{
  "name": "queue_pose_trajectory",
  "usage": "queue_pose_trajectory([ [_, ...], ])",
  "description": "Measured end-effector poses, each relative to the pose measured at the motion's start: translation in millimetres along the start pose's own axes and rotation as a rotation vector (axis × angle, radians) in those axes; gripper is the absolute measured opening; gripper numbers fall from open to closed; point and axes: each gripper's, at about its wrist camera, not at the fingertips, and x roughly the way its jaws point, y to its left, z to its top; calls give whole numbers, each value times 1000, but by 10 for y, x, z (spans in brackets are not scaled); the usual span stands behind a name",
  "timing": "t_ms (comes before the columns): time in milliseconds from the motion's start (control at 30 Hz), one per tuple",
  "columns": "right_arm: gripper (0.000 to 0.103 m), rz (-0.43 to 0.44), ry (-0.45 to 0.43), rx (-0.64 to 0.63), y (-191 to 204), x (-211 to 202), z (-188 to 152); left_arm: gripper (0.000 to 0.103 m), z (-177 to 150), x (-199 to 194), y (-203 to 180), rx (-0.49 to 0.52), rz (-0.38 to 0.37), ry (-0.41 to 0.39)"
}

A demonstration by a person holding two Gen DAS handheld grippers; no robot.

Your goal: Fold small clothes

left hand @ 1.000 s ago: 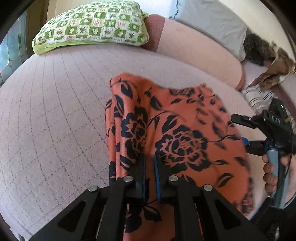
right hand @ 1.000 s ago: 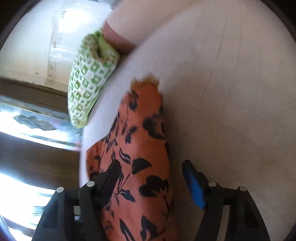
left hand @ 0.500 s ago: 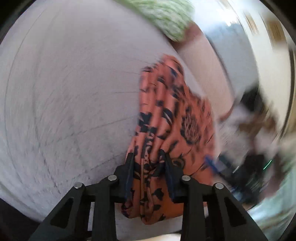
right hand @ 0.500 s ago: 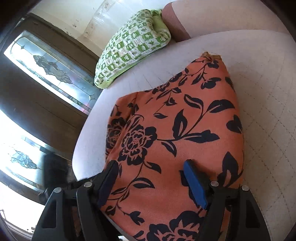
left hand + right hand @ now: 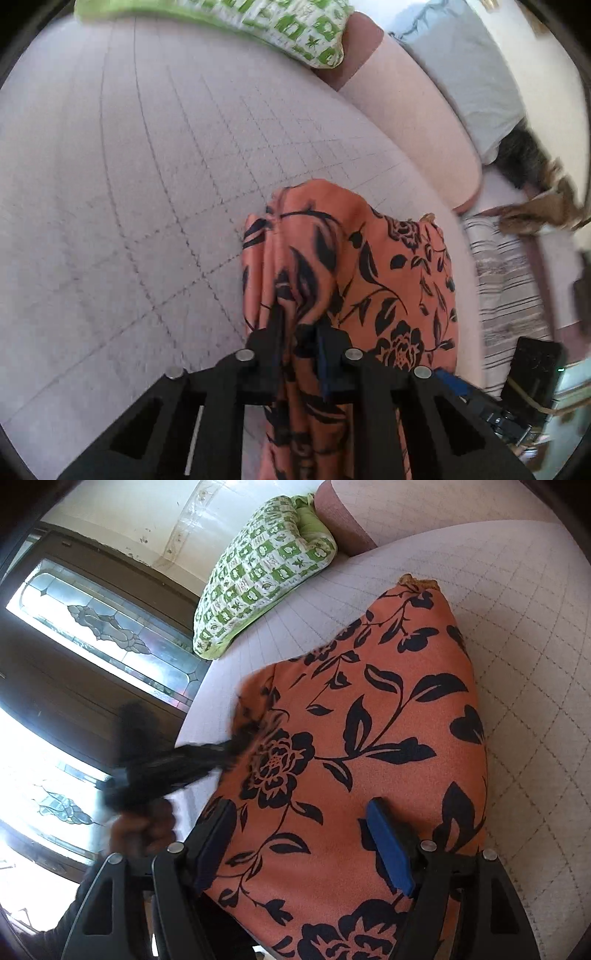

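An orange garment with black flowers [image 5: 373,273] lies on the quilted pale bed [image 5: 147,184]. My left gripper [image 5: 299,328] is shut on a bunched fold of its left edge and holds it up. In the right wrist view the garment [image 5: 369,720] spreads flat and wide. My right gripper [image 5: 303,834] is open and hovers over its near end, one blue pad [image 5: 388,842] above the cloth. The left gripper shows blurred at the garment's left edge in the right wrist view [image 5: 207,753].
A green and white patterned pillow [image 5: 258,22] lies at the head of the bed, also in the right wrist view [image 5: 258,572]. A pink bolster [image 5: 406,110], a grey pillow [image 5: 469,74] and striped cloth [image 5: 509,288] lie to the right. A dark glazed door [image 5: 92,646] stands beside the bed.
My left gripper has swung with the pinched fold, and the garment is now bunched up between its fingers. My right gripper has stayed open over the garment's near end.
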Motion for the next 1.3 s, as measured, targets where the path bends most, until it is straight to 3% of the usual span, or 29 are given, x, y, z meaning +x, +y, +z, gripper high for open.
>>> queue_pose_trajectory([
  [100,76,17,8,-1,-26,4,4,16,-10,-44,173,-21,-78,-1],
  [167,76,15,18,-12,-28,25,13,17,-26,-108,176,-23,-86,0],
  [233,77,21,22,-12,-29,14,21,21,-51,-272,36,37,-28,-20],
  [300,76,30,29,-1,-50,-10,34,34,-152,-477,-238,152,85,-57],
  [367,77,25,27,27,-33,-66,52,53,-274,-646,-380,226,140,-94],
  [433,78,33,12,18,26,-125,47,53,-401,-714,-440,242,171,-116],
  [467,81,37,12,0,44,-114,36,53,-454,-673,-422,230,186,-99],
  [533,82,12,46,-2,-29,35,12,59,-511,-418,-356,233,308,-18],
  [567,82,5,55,10,-57,72,20,60,-525,-346,-310,207,318,1],
  [633,82,6,47,34,23,-29,68,60,-524,-447,-375,176,332,-37],
  [733,82,4,-12,3,127,-273,78,59,-578,-621,-609,265,402,-106],
  [800,82,-39,-42,-8,113,-411,70,59,-618,-723,-710,287,387,-127],
  [967,82,-146,-72,58,-214,-628,55,62,-730,-748,-937,331,436,-179],
  [1200,82,-156,-52,97,-489,-646,165,63,-758,-719,-927,353,443,-172],
  [1300,82,-139,-42,86,-542,-557,245,68,-748,-730,-814,329,426,-167],
])
